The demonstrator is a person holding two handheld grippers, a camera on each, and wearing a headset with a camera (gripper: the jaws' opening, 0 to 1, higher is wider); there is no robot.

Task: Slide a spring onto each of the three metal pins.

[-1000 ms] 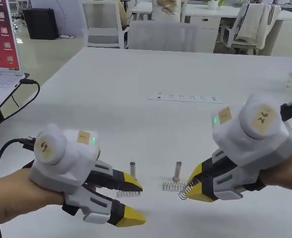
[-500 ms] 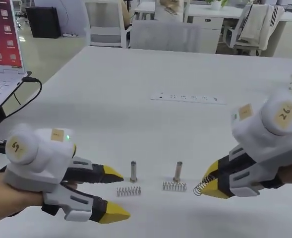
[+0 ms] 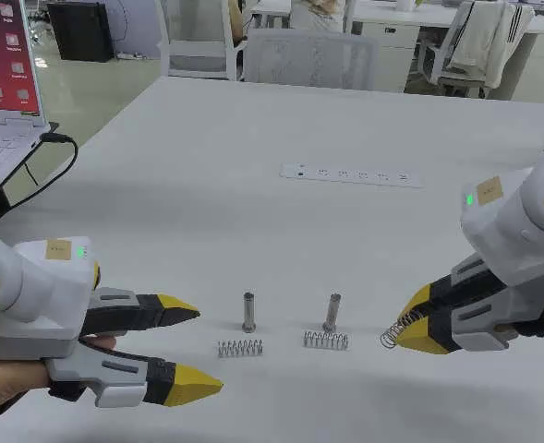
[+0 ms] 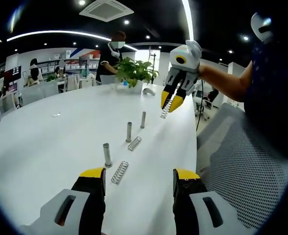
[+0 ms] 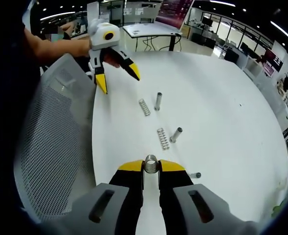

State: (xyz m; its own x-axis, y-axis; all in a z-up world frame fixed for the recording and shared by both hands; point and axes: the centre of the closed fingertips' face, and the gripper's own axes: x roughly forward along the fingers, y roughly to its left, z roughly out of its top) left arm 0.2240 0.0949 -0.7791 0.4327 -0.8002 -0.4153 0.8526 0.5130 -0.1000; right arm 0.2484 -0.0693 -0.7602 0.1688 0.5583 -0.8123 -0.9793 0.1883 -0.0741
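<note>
Nearest, at the lower left of the head view, the left gripper (image 3: 196, 349) hovers just above the tabletop (image 3: 253, 221) with its yellow-tipped jaws spread wide and nothing between them. At the lower right, the right gripper (image 3: 417, 325) is pinched narrow on one spring, the held spring (image 3: 396, 330). It grips the coil near one end, so the rest sticks out past the tips, clear of the tabletop. In the right gripper view the coil's round end shows between the jaws.

Between the two grippers, two more springs lie flat on the tabletop: the left spring (image 3: 240, 348) and the middle spring (image 3: 326, 341). Just beyond each stands an upright metal pin, the left pin (image 3: 248, 312) and the middle pin (image 3: 332, 312). Each is near its spring but apart from it, and both pins are bare. The left gripper view shows a third pin (image 4: 143, 120) at the far end of the same row, upright and bare, near the held spring.

Farther back, a white power strip (image 3: 350, 174) lies across the tabletop. A laptop (image 3: 4, 83) with its cable (image 3: 41, 175) sits to the left, off the tabletop, and chairs (image 3: 308, 55) stand beyond the far edge.
</note>
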